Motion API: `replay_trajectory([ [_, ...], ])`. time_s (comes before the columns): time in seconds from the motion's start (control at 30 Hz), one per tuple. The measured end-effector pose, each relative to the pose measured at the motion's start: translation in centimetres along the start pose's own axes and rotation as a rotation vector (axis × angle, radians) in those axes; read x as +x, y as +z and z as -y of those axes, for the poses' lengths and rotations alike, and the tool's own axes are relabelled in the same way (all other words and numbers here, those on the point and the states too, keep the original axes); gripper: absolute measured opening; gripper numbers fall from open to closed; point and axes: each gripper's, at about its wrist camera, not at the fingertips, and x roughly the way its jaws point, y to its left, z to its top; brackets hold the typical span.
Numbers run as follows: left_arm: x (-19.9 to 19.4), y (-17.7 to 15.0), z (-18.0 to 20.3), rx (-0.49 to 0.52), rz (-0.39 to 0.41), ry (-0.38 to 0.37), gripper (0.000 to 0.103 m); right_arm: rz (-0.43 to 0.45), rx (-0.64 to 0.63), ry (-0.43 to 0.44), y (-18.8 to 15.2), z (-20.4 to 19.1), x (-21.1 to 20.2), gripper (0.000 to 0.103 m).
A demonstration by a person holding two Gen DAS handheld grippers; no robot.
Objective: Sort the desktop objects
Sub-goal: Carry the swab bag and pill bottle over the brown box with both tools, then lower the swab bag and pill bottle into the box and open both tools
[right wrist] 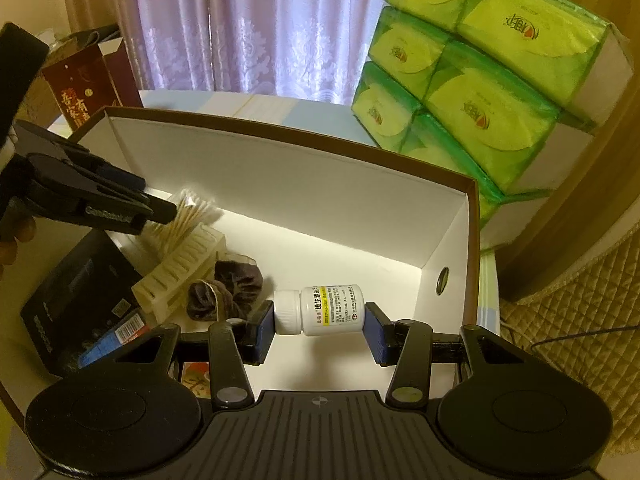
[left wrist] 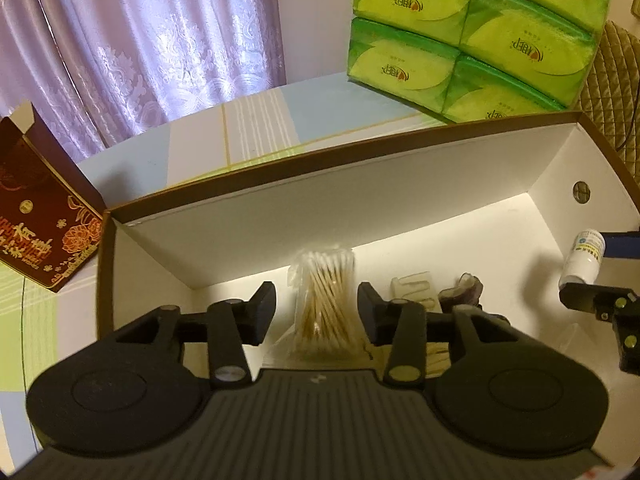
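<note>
A brown-rimmed box [left wrist: 320, 208] with white walls [right wrist: 280, 192] stands on the table. My left gripper [left wrist: 316, 308] is open inside it. A clear bag of cotton swabs [left wrist: 326, 300] sits between its fingers, with a slim gap on the left side. From the right wrist view, the left gripper [right wrist: 160, 212] points at the swabs [right wrist: 196, 212], which rest by a white plastic rack [right wrist: 180, 268]. My right gripper [right wrist: 320, 320] is shut on a white pill bottle [right wrist: 332, 310], held sideways over the box's right end. The bottle [left wrist: 584, 260] also shows at the right edge.
Inside the box lie a dark fabric piece [right wrist: 232, 284] and a black packet [right wrist: 76, 292]. Green tissue packs [right wrist: 480, 80] are stacked behind the box at the right. A dark red carton [left wrist: 36, 208] stands left of it. A quilted cushion [right wrist: 580, 320] lies far right.
</note>
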Motion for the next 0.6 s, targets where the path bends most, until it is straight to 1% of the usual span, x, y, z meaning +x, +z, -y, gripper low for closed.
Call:
replay_trajectory([
  [0.07, -0.2, 0.0, -0.2, -0.001, 0.002, -0.004, 0.042, -0.005, -0.005, 0.003, 0.1, -0.1, 0.2, 0.044],
  [0.23, -0.7, -0.3, -0.2, 0.008, 0.006, 0.002, 0.043, -0.016, -0.032, -0.003, 0.1, -0.8, 0.7, 0.044],
  [0.3, -0.8, -0.4, -0.2, 0.015, 0.007, 0.004, 0.047, -0.020, -0.036, 0.001, 0.2, -1.0, 0.9, 0.044],
  [0.43, -1.2, -0.7, -0.1, 0.028, 0.013, 0.006, 0.050, 0.004, -0.050, -0.007, 0.1, -1.2, 1.0, 0.044],
  [0.47, -1.4, -0.8, -0.1, 0.028, 0.015, 0.006, 0.053, 0.006, -0.050, -0.006, 0.1, -1.2, 1.0, 0.044],
  [0.53, -1.7, -1.0, -0.1, 0.030, 0.022, 0.003, 0.054, 0.023, -0.049, 0.006, 0.0, -1.1, 0.9, 0.047],
  [0.57, -1.9, -1.0, -0.1, 0.031, 0.026, 0.002, 0.055, 0.028, -0.048, 0.010, 0.0, -1.0, 0.7, 0.053],
  [0.6, -2.1, -1.1, -0.1, 0.031, 0.029, 0.003, 0.058, 0.030, -0.047, 0.011, -0.1, -1.0, 0.5, 0.058],
])
